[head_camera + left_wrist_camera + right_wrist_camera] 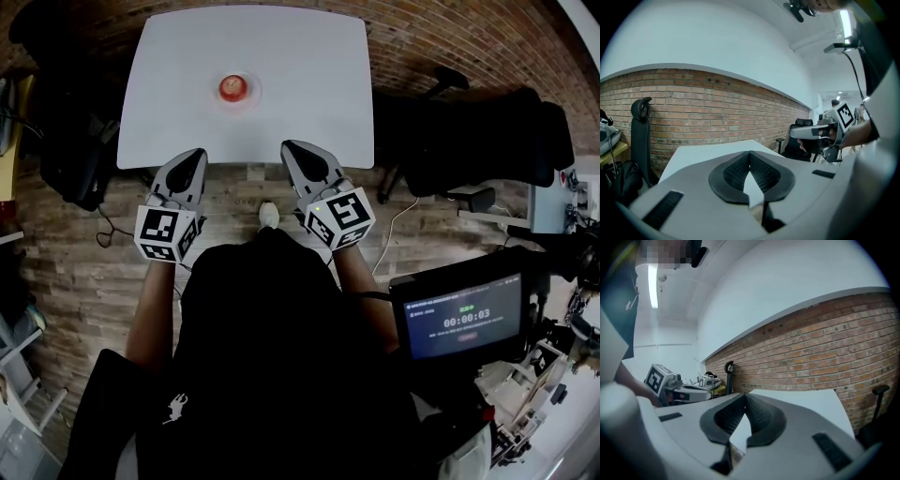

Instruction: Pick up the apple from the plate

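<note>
One apple (pixel 232 87) sits on one small plate (pixel 250 97), upper middle of the head view, on the single white table (pixel 309 75). Round, it shows no long axis. It lies up-frame of the two grippers, seemingly slightly nearer the left gripper (pixel 197 154) than the right gripper (pixel 290 147). Both have their jaws closed together, empty.

Table (pixel 300 75) smooth matt white; wall (pixel 717 108) rough red brick; floor (pixel 84 262) matt wood-look planks.

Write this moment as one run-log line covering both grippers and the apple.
left gripper: shut, empty | right gripper: shut, empty | apple: on plate, untouched | position: both grippers at near edge of table
</note>
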{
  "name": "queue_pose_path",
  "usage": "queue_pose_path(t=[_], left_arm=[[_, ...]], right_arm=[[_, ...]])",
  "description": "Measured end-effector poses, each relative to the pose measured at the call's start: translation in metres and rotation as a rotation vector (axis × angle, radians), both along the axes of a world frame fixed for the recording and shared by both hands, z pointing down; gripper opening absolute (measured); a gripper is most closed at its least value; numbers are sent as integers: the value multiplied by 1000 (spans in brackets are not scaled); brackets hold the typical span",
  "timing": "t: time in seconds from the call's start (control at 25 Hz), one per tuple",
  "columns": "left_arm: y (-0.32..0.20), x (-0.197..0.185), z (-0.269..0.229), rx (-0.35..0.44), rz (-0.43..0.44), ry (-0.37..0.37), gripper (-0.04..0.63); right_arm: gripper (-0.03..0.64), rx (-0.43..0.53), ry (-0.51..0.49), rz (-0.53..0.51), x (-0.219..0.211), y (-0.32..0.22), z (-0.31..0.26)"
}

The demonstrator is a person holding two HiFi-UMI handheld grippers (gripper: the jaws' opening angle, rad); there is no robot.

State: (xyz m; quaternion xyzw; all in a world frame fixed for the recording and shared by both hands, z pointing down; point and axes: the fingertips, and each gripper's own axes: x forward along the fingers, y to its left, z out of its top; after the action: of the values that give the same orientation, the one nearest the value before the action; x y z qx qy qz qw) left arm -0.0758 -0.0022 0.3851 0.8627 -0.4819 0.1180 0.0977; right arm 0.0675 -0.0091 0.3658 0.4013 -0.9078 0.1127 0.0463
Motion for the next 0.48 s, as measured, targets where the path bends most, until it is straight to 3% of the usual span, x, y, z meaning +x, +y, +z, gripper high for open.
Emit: queue_pose_path(t=[0.2,0.48], left_arm=[[-27,27,8,-12,-12,-11,5],[-33,30,5,-6,-27,-11,5]], right_arm=[[3,-25,-8,-22,24,-31,11],[3,-22,-13,-58,19,-39,10]])
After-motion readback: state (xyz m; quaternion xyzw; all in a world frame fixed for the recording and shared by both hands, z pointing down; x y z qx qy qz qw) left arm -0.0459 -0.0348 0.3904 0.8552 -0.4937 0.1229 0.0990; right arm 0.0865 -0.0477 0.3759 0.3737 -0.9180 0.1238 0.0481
